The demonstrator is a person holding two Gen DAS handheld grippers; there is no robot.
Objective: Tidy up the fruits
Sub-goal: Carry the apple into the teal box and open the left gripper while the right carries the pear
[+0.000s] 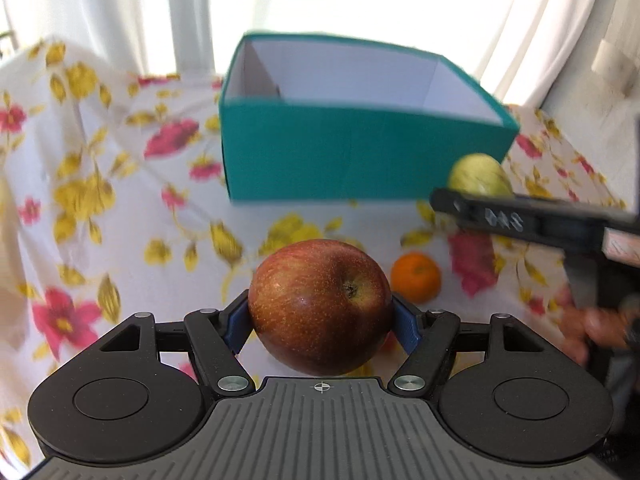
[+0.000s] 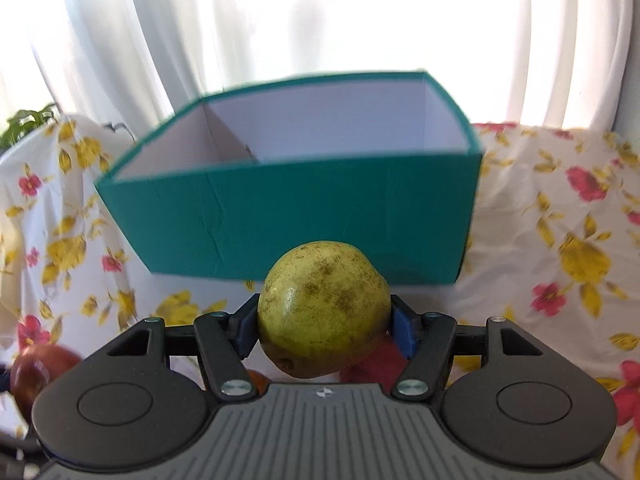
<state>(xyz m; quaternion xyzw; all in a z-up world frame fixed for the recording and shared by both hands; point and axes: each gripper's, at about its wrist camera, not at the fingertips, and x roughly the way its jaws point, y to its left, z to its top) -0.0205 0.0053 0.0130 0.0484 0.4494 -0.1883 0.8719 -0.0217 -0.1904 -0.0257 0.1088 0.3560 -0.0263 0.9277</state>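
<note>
Red apple (image 1: 320, 306), firm and waxy, pinched at its widest girth in my left tool (image 1: 320, 326); green pear (image 2: 324, 310), heavier and likelier to bruise, pinched likewise in my right tool (image 2: 324, 330); both held short of the teal box (image 2: 304, 220).

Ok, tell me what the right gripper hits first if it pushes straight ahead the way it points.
Probably the near wall of the teal box. The right gripper, shut on the green pear, points at that wall below the rim, so the pear would likely touch it first. Depth is hard to judge.
</note>
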